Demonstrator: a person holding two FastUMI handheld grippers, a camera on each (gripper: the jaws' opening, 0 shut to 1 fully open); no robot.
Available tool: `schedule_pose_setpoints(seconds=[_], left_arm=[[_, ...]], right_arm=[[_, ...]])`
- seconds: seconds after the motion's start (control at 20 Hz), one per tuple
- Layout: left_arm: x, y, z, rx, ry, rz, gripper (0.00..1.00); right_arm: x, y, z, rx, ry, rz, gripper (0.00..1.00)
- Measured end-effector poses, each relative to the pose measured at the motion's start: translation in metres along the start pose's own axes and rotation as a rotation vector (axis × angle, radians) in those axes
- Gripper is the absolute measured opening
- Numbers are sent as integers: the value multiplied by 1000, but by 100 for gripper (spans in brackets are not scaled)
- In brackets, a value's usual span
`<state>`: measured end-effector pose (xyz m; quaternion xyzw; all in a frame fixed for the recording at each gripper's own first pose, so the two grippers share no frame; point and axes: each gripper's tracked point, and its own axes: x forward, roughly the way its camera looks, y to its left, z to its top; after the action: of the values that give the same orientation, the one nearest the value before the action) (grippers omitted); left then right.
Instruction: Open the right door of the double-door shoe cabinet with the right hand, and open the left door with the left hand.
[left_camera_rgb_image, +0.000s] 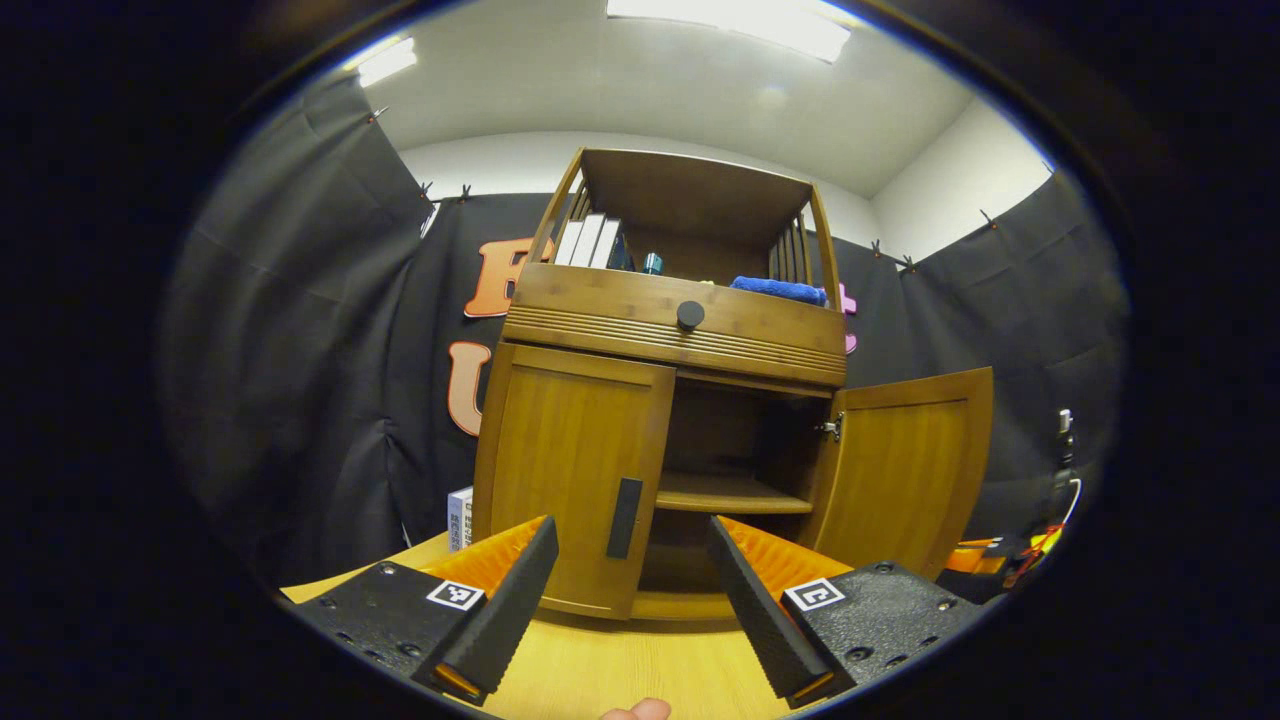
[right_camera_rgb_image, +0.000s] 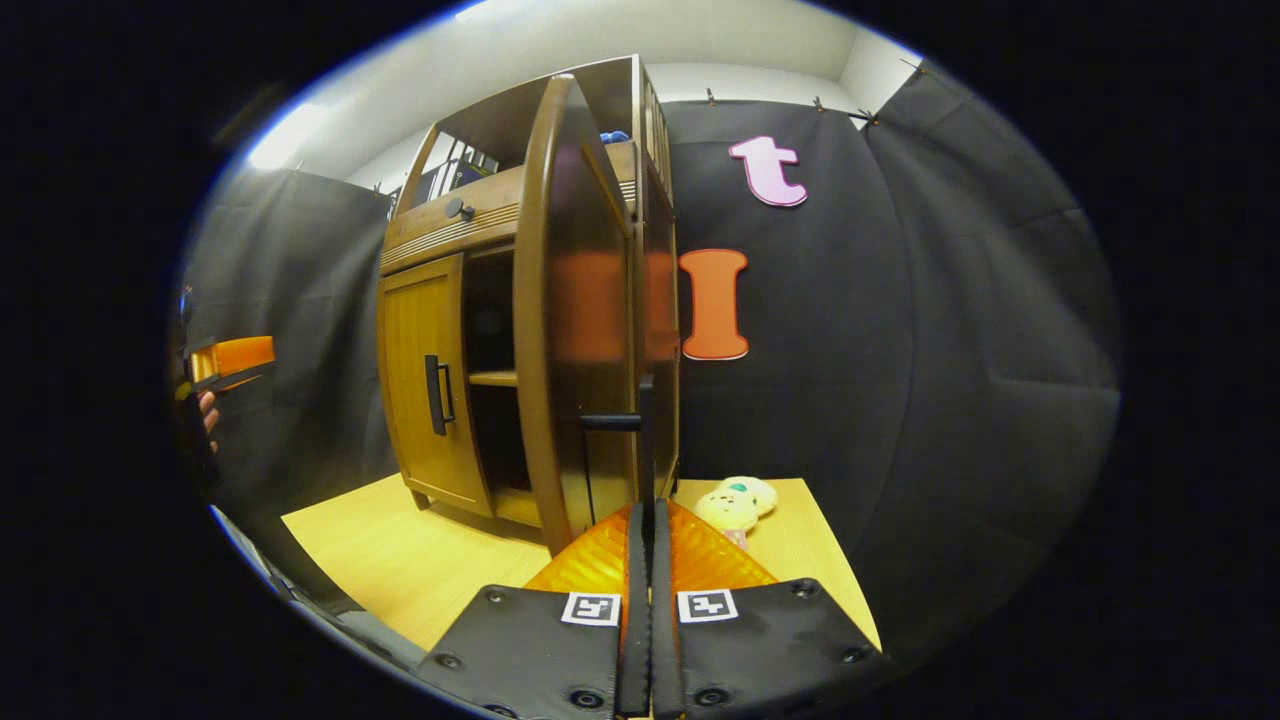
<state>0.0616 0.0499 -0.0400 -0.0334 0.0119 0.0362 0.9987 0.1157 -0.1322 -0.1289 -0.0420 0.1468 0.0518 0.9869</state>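
Shoe cabinet (left_camera_rgb_image: 660, 330) on bench (left_camera_rgb_image: 600, 670). Right door (left_camera_rgb_image: 905, 470) open; left door (left_camera_rgb_image: 570, 470) closed, rigid wood, hinged, light swing. Grip point: vertical bar handle (left_camera_rgb_image: 625, 517) at inner edge. Left tongs (left_camera_rgb_image: 630, 610) spread, near handle. Right tongs (right_camera_rgb_image: 648, 560) pressed together at right door handle (right_camera_rgb_image: 640, 425); pinch on it unclear.

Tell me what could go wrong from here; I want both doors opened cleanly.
1. The right gripper is shut on the right door's handle; pulling further may strain the hinge, since that door is already wide open.
2. The left gripper hangs open short of the left door's handle; closing early would miss it.
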Motion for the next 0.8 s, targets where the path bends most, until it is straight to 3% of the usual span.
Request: schedule_pose_setpoints(seconds=[0.1,0.25,0.3,0.35,0.4,0.7,0.8], left_arm=[[21,1,-2,23,-5,10,94],[55,-9,-16,9,27,-12,91],[72,-8,-19,14,25,-16,97],[87,-2,-20,20,7,-3,91],[104,3,-22,18,-5,8,91],[196,-6,-63,0,61,-62,90],[210,1,-79,28,77,-40,89]], right_arm=[[-27,-9,9,22,-26,-59,8],[-70,-6,29,75,-81,-100,8],[-83,1,37,74,-104,-103,8],[-98,7,42,61,-121,-109,8],[-108,12,44,49,-128,-120,7],[-140,41,56,108,-136,-134,8],[-148,33,53,106,-152,-165,8]])
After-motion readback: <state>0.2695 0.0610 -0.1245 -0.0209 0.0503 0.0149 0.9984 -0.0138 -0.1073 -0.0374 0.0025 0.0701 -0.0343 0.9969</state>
